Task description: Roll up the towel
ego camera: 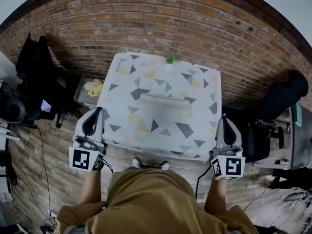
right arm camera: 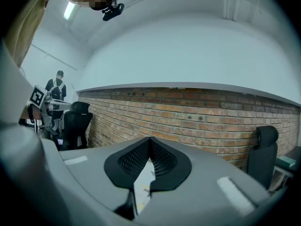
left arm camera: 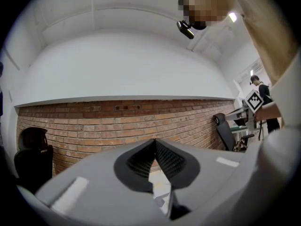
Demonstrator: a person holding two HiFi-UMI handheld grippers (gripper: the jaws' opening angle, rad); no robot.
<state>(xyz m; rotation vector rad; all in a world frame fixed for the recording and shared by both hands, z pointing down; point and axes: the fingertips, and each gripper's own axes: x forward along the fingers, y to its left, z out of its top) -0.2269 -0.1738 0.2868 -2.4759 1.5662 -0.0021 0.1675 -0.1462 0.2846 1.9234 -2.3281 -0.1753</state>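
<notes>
A pale towel (ego camera: 164,100) lies flat as a long folded strip in the middle of the table (ego camera: 200,106), which has a white cover printed with grey and yellow triangles. My left gripper (ego camera: 99,110) hovers by the table's near left corner, shut with nothing between its pads. My right gripper (ego camera: 225,117) hovers by the near right corner, also shut and empty. Both are well short of the towel. In the left gripper view the shut left gripper (left arm camera: 154,141) points level at a brick wall, and so does the right gripper (right arm camera: 149,138) in the right gripper view.
A small green plant (ego camera: 169,59) stands at the table's far edge. A grey tray (ego camera: 81,92) with something yellow sits left of the table. Black chairs stand at the left (ego camera: 34,67) and right (ego camera: 282,97). Another person (right arm camera: 58,86) stands far off.
</notes>
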